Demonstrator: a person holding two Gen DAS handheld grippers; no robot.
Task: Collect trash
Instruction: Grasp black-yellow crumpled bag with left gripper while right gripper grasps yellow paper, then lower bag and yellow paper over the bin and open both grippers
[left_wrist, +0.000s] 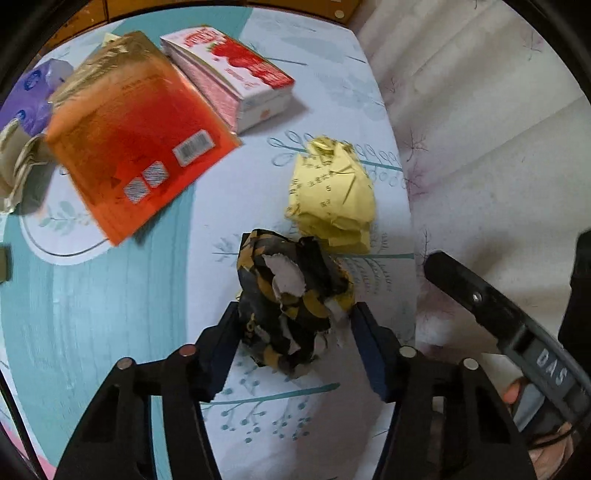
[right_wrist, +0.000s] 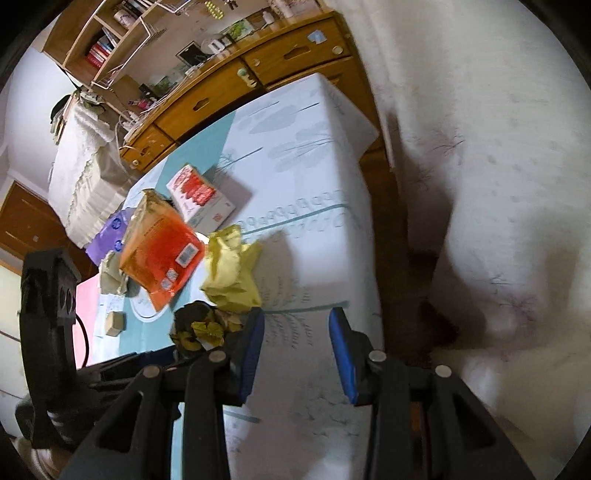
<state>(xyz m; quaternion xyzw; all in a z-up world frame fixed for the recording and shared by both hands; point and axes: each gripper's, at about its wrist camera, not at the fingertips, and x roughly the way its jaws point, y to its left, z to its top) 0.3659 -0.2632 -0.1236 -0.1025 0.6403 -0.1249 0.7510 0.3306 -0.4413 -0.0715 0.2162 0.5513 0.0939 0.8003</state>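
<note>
Left wrist: left gripper (left_wrist: 293, 325) clamps black-yellow wad (left_wrist: 291, 299); right wrist: half-hidden.

the letters "das" stand on the right gripper's (left_wrist: 550, 373) handle.

Bare tablecloth (right_wrist: 314, 236) right of the yellow paper wad (right_wrist: 232, 273); orange packet (right_wrist: 159, 247) and strawberry box (right_wrist: 199, 197) crowding the left.

The right hand-held gripper (right_wrist: 297, 349) hangs with jaws apart and empty over the desk (right_wrist: 314, 166). At ten o'clock lie a crumpled yellow paper (right_wrist: 232, 273) and a black-and-yellow wad (right_wrist: 199, 326).
</note>
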